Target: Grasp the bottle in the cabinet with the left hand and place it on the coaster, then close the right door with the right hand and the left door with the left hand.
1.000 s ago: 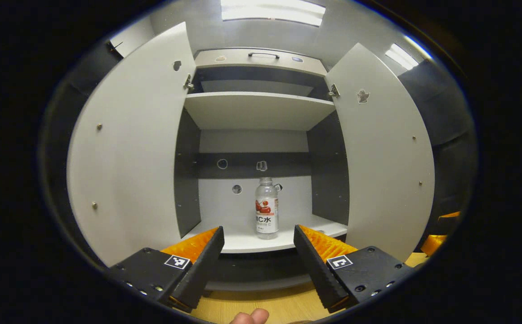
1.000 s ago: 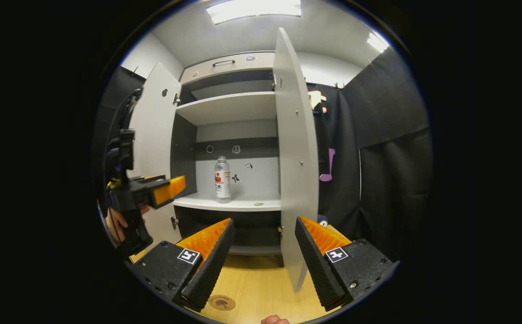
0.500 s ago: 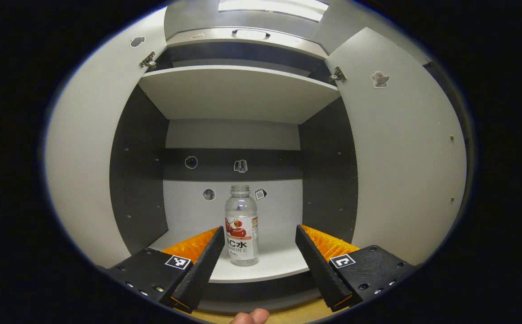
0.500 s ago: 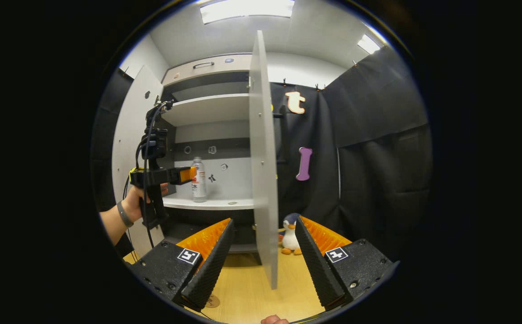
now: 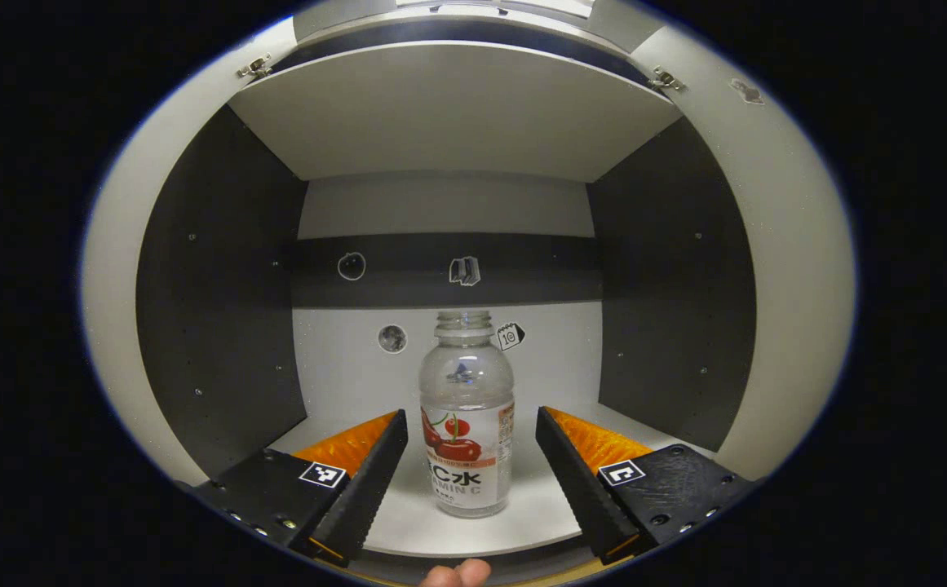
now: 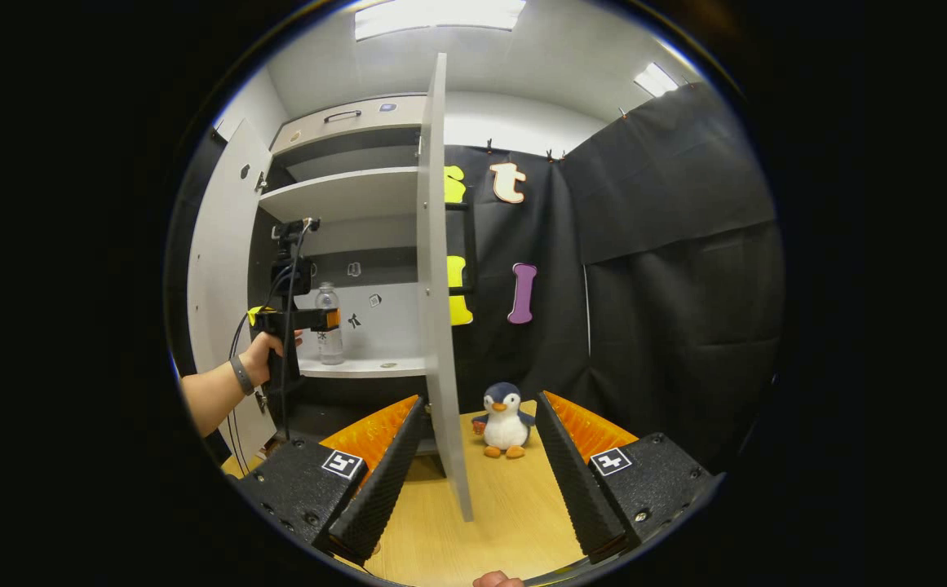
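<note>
Bottle (image 5: pixel 466 424) stands upright near the shelf's (image 5: pixel 522 522) front edge, between the wide-open fingers of the left gripper (image 5: pixel 468 465), not touched. It looks empty, so probably light, smooth and easy to tip; grip the labelled middle. Right gripper (image 6: pixel 475 456) is open, empty.
</note>
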`<state>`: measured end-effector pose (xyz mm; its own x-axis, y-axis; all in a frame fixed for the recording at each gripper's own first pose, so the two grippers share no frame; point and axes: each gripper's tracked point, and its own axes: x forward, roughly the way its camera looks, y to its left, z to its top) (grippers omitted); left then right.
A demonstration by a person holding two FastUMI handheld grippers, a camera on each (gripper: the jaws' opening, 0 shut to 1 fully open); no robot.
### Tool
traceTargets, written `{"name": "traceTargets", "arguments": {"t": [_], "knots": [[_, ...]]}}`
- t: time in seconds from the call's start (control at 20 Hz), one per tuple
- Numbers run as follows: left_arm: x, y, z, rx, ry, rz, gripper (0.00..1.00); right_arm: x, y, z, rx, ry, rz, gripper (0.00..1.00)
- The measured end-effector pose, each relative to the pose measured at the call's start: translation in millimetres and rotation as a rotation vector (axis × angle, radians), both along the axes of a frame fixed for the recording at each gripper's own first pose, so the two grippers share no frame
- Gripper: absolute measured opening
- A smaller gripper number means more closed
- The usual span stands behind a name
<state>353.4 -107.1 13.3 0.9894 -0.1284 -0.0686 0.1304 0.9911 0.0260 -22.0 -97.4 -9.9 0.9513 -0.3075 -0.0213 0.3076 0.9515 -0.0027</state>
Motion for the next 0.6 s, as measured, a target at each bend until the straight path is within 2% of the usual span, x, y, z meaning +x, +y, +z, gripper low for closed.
{"name": "traceTargets", "arguments": {"t": [0.6], "knots": [[35, -11, -1, 0.047, -0.009, -0.015, 0.96, 6, -3, -5, 0.011, 0.018, 0.006, 0.84]]}}
